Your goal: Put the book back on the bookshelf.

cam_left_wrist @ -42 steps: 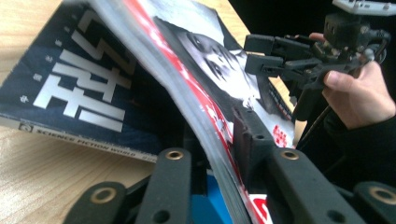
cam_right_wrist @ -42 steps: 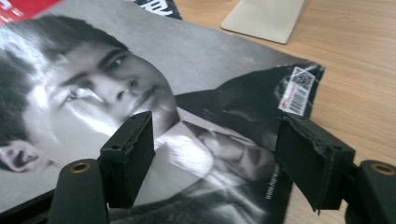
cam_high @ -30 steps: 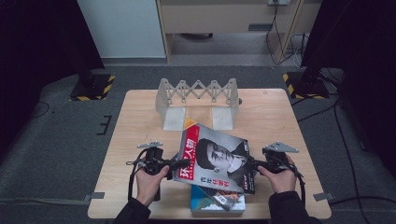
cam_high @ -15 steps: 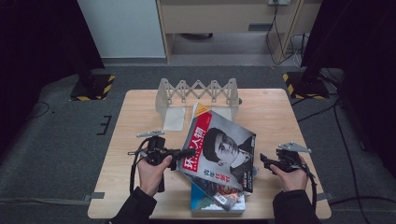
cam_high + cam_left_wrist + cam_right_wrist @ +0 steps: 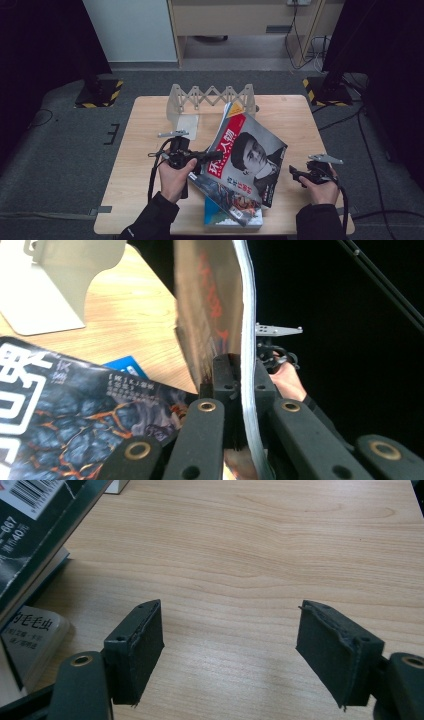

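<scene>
Over the book stack [image 5: 234, 216] at the table's [image 5: 150, 125] near edge, the magazine [image 5: 250, 155] hangs tilted, red-title cover up, lifted off the stack. L tool [image 5: 212, 156] is clamped on the mag's left edge; in the left gripper view the pads squeeze the page edge [image 5: 248, 365] tight. R tool [image 5: 295, 175] sits right of the stack, low over bare wood, jaws apart w/ nothing between, clear of the mag. Folding rack [image 5: 212, 97] stands beyond the stack, at the far edge.
</scene>
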`<state>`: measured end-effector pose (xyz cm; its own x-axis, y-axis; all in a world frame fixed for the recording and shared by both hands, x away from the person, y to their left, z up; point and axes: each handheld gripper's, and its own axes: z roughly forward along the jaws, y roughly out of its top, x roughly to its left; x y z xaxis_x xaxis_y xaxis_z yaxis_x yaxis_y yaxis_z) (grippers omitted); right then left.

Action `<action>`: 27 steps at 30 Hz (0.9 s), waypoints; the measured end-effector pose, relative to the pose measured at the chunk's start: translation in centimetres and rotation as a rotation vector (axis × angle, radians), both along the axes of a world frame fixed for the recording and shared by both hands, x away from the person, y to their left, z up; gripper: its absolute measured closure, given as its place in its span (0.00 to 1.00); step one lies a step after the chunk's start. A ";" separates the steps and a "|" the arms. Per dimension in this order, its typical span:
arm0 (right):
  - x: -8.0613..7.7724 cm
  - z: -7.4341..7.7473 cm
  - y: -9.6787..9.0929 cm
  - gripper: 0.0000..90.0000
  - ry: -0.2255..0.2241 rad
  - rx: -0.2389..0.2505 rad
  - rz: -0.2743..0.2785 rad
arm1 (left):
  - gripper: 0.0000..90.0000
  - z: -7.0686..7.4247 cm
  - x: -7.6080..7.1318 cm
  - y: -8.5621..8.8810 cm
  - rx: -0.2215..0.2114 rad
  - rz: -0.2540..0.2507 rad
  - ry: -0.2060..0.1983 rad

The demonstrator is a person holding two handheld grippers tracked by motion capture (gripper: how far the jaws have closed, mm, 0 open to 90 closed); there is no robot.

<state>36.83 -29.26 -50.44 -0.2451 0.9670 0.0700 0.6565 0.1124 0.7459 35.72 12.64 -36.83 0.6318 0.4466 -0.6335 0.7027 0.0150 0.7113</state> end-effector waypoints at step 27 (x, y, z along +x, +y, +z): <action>0.7 -1.4 0.1 0.24 0.049 -0.042 0.040 | 0.95 5.1 1.0 4.4 -0.072 0.096 -0.090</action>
